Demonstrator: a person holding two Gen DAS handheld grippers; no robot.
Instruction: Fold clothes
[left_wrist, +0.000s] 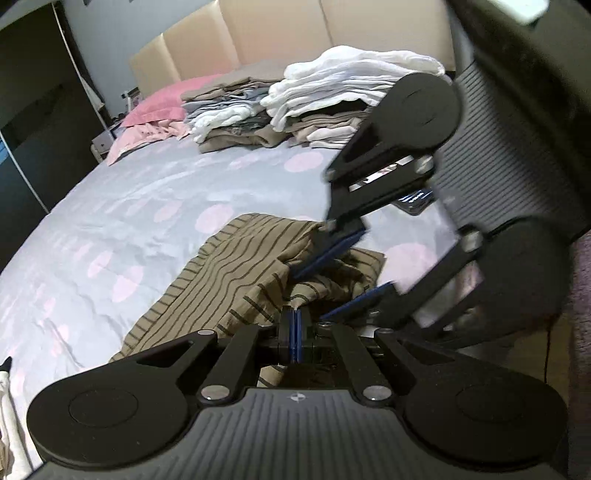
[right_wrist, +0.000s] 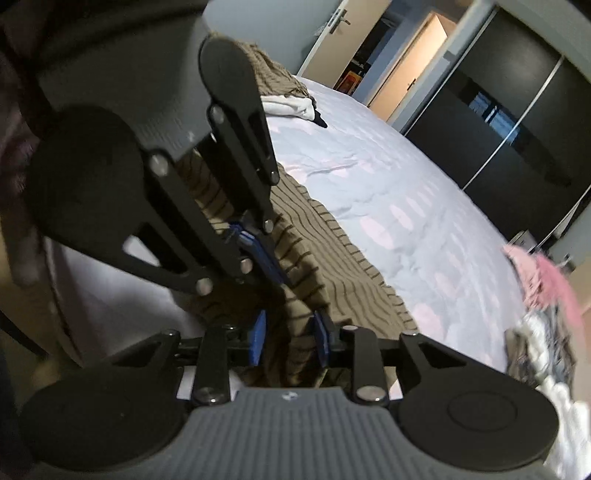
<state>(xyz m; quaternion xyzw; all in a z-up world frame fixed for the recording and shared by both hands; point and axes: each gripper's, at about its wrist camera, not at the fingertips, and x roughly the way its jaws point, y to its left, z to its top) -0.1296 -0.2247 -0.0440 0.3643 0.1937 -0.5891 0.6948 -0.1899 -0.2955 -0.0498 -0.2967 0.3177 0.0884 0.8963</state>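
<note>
A brown garment with dark stripes (left_wrist: 229, 273) lies crumpled on the bed near its edge. My left gripper (left_wrist: 295, 332) is shut on a fold of it, the blue pads pressed together over the cloth. My right gripper (left_wrist: 306, 297) comes in from the right just beyond, its two pads apart. In the right wrist view the striped garment (right_wrist: 332, 258) runs up between the parted pads of my right gripper (right_wrist: 290, 332), which stands open around a fold. Ahead and to the left, the left gripper (right_wrist: 266, 258) pinches the same cloth.
The bed sheet (left_wrist: 147, 206) is pale blue with pink dots. Stacks of folded clothes (left_wrist: 240, 110) and a white pile (left_wrist: 332, 81) sit by the headboard, beside a pink pillow (left_wrist: 162, 103). A white garment (right_wrist: 288, 105) lies farther along. A dark wardrobe (right_wrist: 498, 110) faces the bed.
</note>
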